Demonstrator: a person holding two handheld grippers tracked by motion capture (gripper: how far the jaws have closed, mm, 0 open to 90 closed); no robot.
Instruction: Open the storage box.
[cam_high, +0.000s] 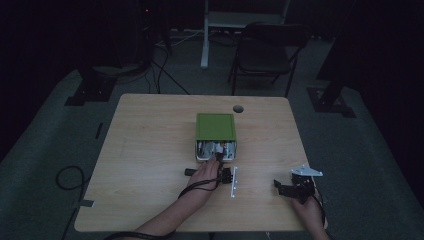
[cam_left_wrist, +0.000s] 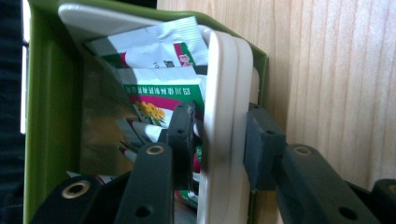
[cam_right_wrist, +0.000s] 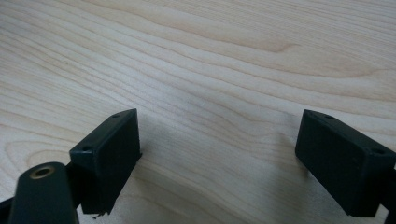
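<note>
Left fingers (cam_left_wrist: 184, 135): clenched on the cream rim (cam_left_wrist: 224, 140) of the green box (cam_left_wrist: 46, 116); one pad inside against the rim, the other outside against the box wall. Sachets (cam_left_wrist: 163, 88), white, green and red with a yellow flower print, stand packed inside the box just beyond the inner pad.

Left gripper (cam_high: 220, 161): at the near open end of the green box (cam_high: 215, 126), the hand (cam_high: 204, 175) behind it, cable trailing back along the forearm.

Green box: near the middle of the desk (cam_high: 150, 150), lying with its open end toward the person, contents visible at that end.

White strip (cam_high: 234, 182): flat on the desk, just beside the left hand, between the two grippers.

Right fingers (cam_right_wrist: 112, 158): released, pads wide apart, nothing between them, bare desk (cam_right_wrist: 210, 70) beneath.

Right gripper (cam_high: 280, 187): near the front right corner of the desk, well apart from the box, grey plate on top.
</note>
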